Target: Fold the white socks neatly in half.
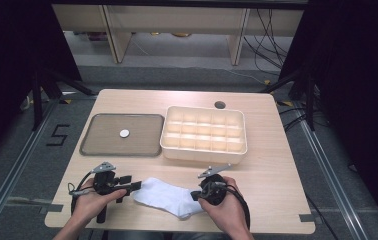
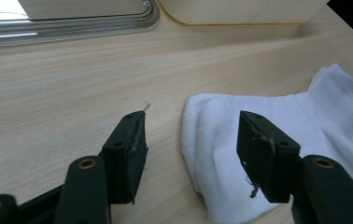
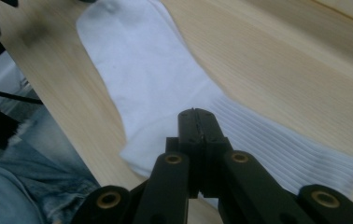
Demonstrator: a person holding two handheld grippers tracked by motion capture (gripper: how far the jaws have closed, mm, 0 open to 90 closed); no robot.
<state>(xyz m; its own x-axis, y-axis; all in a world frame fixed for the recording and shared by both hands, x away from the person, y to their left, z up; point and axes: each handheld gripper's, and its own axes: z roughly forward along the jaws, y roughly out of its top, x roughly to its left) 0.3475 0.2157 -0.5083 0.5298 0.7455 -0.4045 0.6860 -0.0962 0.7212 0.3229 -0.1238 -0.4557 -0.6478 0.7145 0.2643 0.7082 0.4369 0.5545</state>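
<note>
Reaching for the white sock [image 1: 169, 197] at the table's [image 1: 272, 165] near edge: your left gripper [image 2: 191, 144] is wide open w/ jaws straddling the toe end, right gripper [image 3: 197, 126] fully closed above the ribbed cuff, holding nothing. Next, prob. close left on fabric. Pale wood top; tray [image 1: 97, 142] & compartment bin [image 1: 204, 150] beyond.

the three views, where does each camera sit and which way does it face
High view: above the person's side, looking forward and down on the table; both forearms, left gripper and right gripper show.
Left gripper view: rides the left gripper, facing the white sock; jaws apart.
Right gripper view: rides the right gripper, looking down over the sock; jaws together, a denim-clad leg below.
Shared: all three show the sock.
</note>
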